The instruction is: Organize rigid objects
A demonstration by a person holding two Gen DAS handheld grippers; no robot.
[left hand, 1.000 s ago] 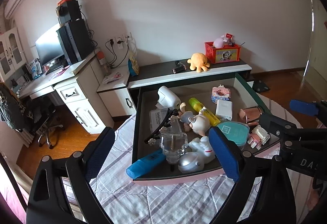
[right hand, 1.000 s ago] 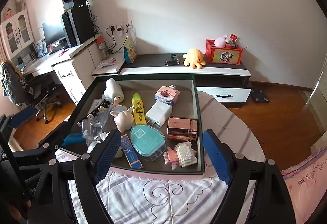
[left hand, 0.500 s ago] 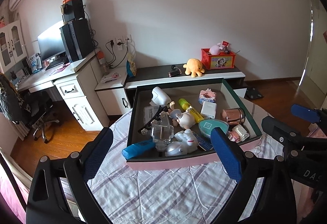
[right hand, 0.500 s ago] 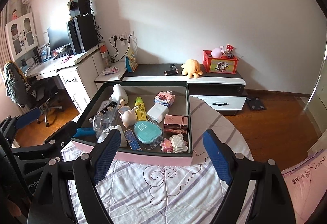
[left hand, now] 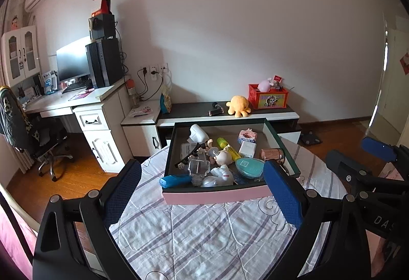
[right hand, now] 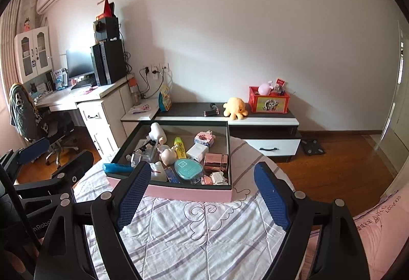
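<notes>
We hold both grippers, left gripper [left hand: 202, 199] and right gripper [right hand: 202, 199], jaws spread and empty, above a striped quilted tablecloth [right hand: 204, 231]. The pink-fronted tray [right hand: 189, 193] of clutter sits ahead; a desk [right hand: 84, 96] stands far left.

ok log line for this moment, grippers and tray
left gripper: open, empty | right gripper: open, empty | pink-fronted dark tray: on quilted table, full of small items | contact: none
</notes>
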